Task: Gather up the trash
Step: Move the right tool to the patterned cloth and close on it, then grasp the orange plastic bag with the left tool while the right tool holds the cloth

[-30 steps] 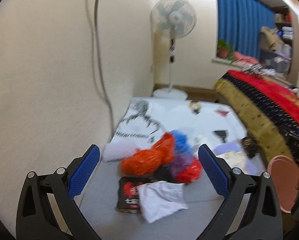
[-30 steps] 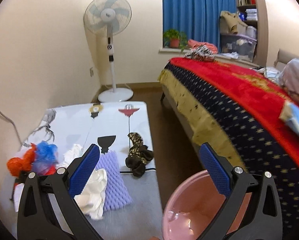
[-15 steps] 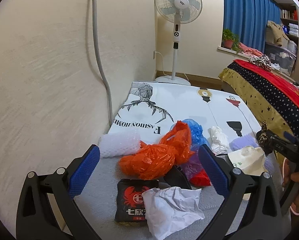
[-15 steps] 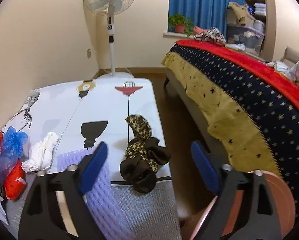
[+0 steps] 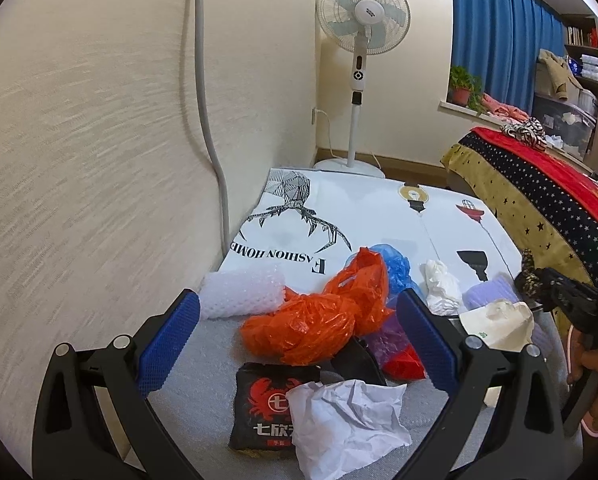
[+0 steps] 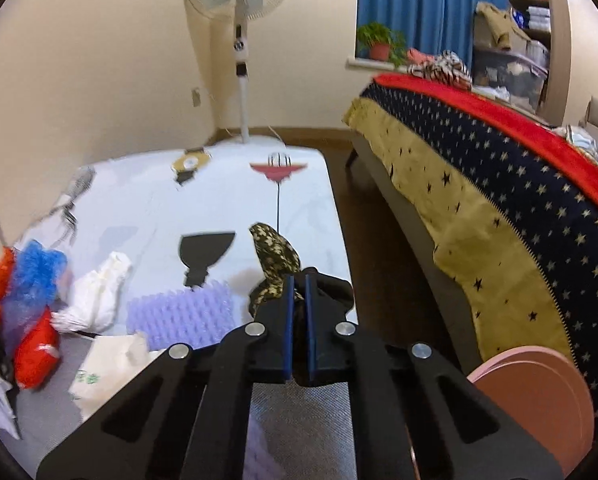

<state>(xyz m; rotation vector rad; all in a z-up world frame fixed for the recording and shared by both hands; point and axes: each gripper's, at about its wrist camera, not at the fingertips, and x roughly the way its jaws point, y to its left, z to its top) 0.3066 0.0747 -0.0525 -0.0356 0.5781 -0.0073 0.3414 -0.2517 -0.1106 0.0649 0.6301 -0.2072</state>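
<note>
Right gripper [image 6: 297,292]: jaws drawn nearly together on a crumpled black-and-gold patterned wrapper [image 6: 275,258] at the near right edge of the low table [image 6: 227,200]; first pick-up of the trash collection appears to be in hand. Left gripper [image 5: 295,332]: jaws wide apart, holding nothing, poised over the heap at the near left. Next move, as I judge it: lift the wrapper clear and carry it right to the pink bin [image 6: 535,396] standing on the floor just beside the table, then let go over its mouth. Remaining trash on the table: orange plastic bag [image 5: 319,312], blue bag [image 5: 395,264], bubble wrap [image 5: 241,292], lilac foam netting [image 6: 183,312], white tissue [image 6: 99,296], crumpled white paper [image 5: 347,420], red packet [image 6: 35,356]. Legible writing: black snack packet [image 5: 263,412] with red crab emblem and Chinese characters, partly covered; table cover printed "FASHION HOME", last letter cut off at the edge; white bag [image 6: 107,372] with green print, too small to read.
</note>
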